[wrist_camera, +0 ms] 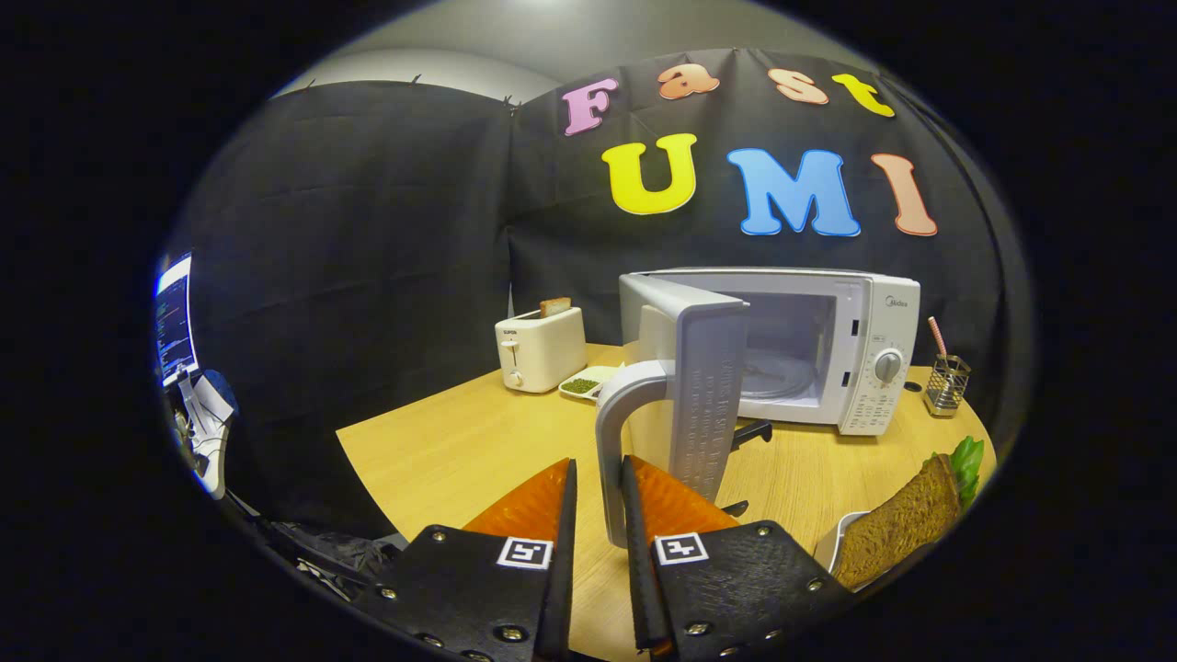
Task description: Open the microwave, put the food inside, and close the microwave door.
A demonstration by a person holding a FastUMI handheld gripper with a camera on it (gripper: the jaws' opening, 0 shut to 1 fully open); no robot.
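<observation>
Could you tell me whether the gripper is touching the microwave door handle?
Touching: gripper view shows the gripper with both fingers pressed against the door handle.

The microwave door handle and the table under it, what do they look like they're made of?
The door handle, standing between the gripper fingers, looks like smooth moulded plastic in matte light grey, one continuous curved piece; painted metal can't be excluded. The table shows a pale wood grain with a low sheen, likely laminate or veneer rather than solid wood. Whether the fingers press the handle is unclear.
</observation>
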